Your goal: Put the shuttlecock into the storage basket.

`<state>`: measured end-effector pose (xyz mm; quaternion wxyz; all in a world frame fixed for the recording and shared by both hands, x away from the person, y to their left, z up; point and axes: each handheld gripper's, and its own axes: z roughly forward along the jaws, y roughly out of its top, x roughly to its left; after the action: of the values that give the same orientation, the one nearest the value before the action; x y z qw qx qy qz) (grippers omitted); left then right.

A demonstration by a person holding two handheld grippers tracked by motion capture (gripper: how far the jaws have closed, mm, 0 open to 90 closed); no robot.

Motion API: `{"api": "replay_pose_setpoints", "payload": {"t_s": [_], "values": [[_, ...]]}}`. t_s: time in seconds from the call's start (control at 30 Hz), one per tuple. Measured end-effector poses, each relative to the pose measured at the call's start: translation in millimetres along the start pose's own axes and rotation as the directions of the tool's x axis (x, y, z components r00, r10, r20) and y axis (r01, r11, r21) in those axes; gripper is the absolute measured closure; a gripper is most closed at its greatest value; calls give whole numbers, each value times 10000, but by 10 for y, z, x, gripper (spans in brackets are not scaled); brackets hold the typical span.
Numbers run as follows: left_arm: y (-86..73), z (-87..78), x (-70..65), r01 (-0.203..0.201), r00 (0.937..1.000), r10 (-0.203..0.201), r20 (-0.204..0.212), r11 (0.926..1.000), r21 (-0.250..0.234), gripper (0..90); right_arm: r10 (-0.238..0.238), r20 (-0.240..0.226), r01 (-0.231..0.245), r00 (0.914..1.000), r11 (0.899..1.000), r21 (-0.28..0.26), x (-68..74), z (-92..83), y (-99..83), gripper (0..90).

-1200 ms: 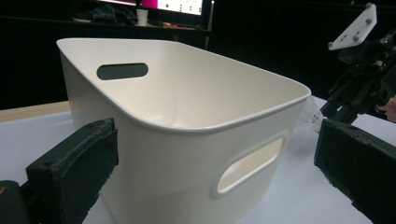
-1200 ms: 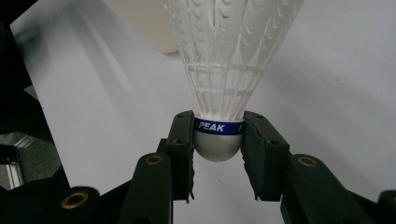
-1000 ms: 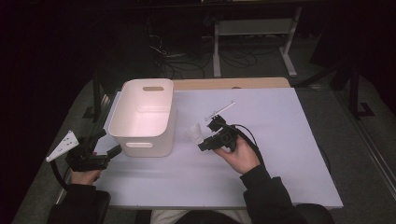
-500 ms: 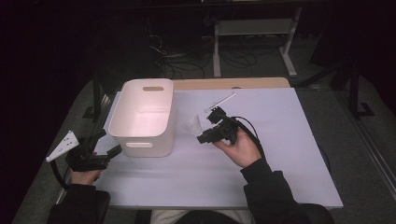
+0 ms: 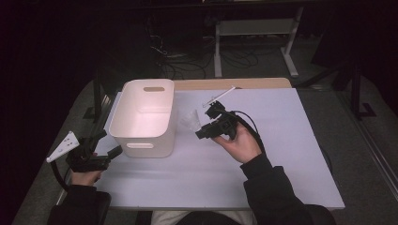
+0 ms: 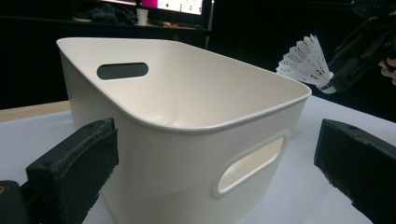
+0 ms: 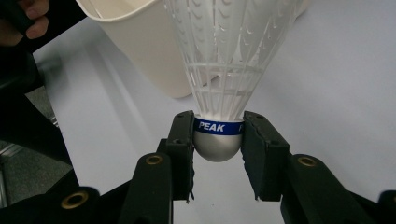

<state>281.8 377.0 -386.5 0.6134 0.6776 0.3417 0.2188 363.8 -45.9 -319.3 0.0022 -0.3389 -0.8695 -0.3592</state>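
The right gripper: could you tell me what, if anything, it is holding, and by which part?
The right gripper holds a white shuttlecock by its rounded silver cork base, pads clamped on either side at the blue band, with the skirt pointing away from the gripper.

We are looking at a pale lilac surface (image 5: 281, 154) spreading beneath and around the right gripper (image 5: 202, 132). Beyond that gripper, along the surface's far edge, a wooden strip (image 5: 253, 83) is showing. Farther past it, a white metal stand (image 5: 256, 27) is standing on the dark floor, with cables (image 5: 187, 65) lying tangled to its left. Far ahead of the left gripper (image 5: 107, 143), lit screens (image 6: 180, 4) are glowing beside a white cup (image 6: 142, 16).
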Motion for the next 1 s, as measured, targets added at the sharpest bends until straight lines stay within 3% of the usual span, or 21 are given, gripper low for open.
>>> {"api": "replay_pose_setpoints", "payload": {"t_s": [1.0], "values": [[-1,-1,3,17,10000,-17,10,10000,1,0,-316,-82,313,9995,9989,-335,30,-168,292,640]]}}
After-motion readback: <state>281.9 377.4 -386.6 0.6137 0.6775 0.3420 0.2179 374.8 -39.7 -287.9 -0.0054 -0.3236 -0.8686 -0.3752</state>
